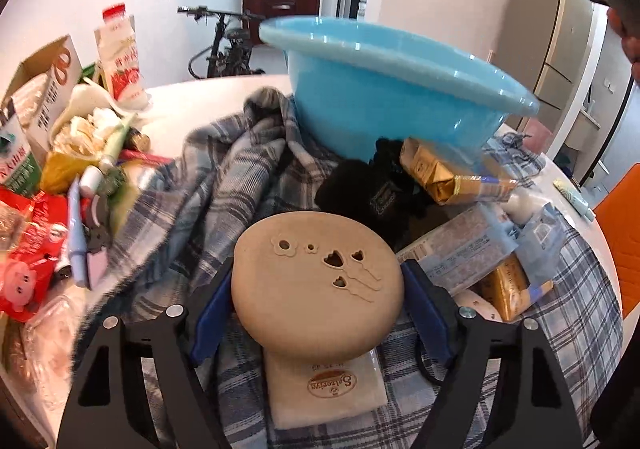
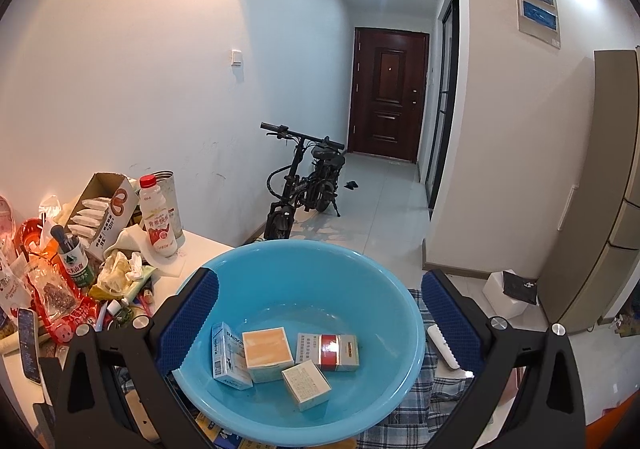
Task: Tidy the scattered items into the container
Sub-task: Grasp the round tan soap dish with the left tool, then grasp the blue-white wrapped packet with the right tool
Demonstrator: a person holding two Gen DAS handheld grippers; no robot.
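Observation:
My left gripper [image 1: 318, 303] is shut on a round tan disc [image 1: 316, 289] with flower and heart cut-outs, held above a plaid cloth [image 1: 224, 177]. A beige packet [image 1: 326, 389] lies under the disc. The blue basin [image 1: 384, 89] stands just beyond it. In the right wrist view the blue basin [image 2: 304, 401] sits below my open, empty right gripper [image 2: 320, 325], whose blue pads [image 2: 188, 321] flank it. Several small boxes [image 2: 268, 353] lie inside. Gold packets [image 1: 444, 173], a black cloth item [image 1: 368, 189] and a pale box [image 1: 460, 253] lie beside the basin.
A heap of clutter fills the table's left side: a strawberry milk bottle [image 2: 158, 225], an open carton [image 2: 104, 209], red wrappers [image 1: 36, 241] and tubes. A white remote [image 2: 442, 345] lies right of the basin. An orange chair [image 1: 624, 229] stands at the right. A bicycle [image 2: 304, 185] leans at the wall.

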